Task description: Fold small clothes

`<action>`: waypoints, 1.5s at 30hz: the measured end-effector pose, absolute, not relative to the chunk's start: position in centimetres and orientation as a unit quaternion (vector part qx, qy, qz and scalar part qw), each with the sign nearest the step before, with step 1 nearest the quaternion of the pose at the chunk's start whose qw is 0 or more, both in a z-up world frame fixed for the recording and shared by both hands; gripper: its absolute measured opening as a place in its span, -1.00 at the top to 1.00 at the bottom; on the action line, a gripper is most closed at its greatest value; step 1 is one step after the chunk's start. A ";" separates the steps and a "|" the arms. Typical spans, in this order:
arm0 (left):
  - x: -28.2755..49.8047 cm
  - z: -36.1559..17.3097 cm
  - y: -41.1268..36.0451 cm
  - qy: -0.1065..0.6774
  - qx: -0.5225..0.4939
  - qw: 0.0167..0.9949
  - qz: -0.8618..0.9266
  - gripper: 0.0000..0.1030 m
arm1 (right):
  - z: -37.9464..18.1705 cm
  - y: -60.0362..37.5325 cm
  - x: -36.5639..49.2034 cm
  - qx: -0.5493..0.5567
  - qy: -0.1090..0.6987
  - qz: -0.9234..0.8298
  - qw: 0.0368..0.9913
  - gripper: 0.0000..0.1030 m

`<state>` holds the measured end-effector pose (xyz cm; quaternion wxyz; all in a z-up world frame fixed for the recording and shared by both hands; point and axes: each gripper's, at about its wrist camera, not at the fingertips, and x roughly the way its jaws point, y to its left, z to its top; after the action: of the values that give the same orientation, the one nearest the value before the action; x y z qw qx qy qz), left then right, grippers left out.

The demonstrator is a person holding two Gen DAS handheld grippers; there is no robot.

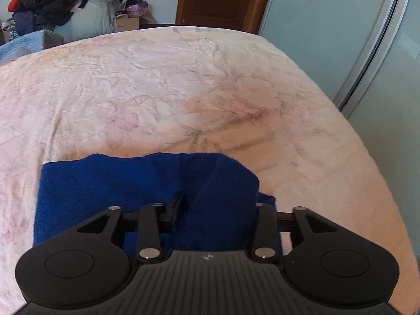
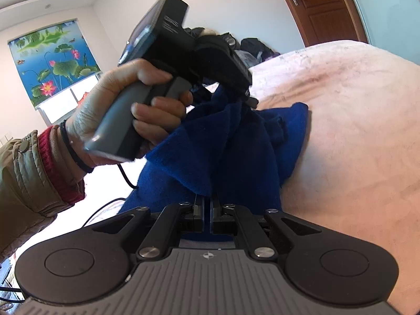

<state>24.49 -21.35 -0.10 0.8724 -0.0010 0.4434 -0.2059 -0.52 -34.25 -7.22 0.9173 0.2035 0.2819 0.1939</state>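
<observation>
blue fleece garment (image 2: 223, 141) hangs bunched between your tools, lifted off the bed (image 1: 183, 84). right tool (image 2: 207, 210) is clamped on an edge, left tool (image 1: 218, 210) pinches another part. folding looks barely begun: nothing lies flat yet.

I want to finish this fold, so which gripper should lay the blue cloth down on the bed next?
Probably right: the right gripper is shut on the blue cloth. The left gripper has cloth draped over its fingers, so its grip is unclear.
</observation>
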 end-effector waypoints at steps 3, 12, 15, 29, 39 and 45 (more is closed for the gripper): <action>23.8 1.1 -21.0 0.413 -0.019 0.884 -0.216 -0.43 | -7.4 -34.4 -0.4 0.202 0.291 0.187 0.916 0.66; 21.9 3.4 -14.5 0.383 -0.052 0.904 -0.180 -0.47 | -7.9 -36.4 0.7 0.276 0.291 0.201 0.894 0.13; 20.3 2.7 -11.8 0.381 -0.050 0.909 -0.160 -0.50 | -8.5 -37.4 1.9 0.339 0.283 0.215 0.871 0.02; 14.3 0.1 -9.3 0.386 0.026 0.908 -0.162 -0.50 | -10.7 -39.2 2.3 0.435 0.321 0.195 0.819 0.80; 12.1 -1.1 -11.2 0.361 0.062 0.917 -0.160 -0.50 | -5.5 -41.5 6.6 0.337 0.285 0.154 0.884 0.00; 11.4 -1.4 -12.2 0.352 0.084 0.919 -0.158 -0.50 | -3.9 -40.4 17.8 0.259 0.293 0.166 0.905 -0.14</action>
<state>11.44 -12.19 -1.38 0.9185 0.0843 0.3523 -0.1584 17.83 -40.39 -3.90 0.9053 0.2589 0.2934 0.1656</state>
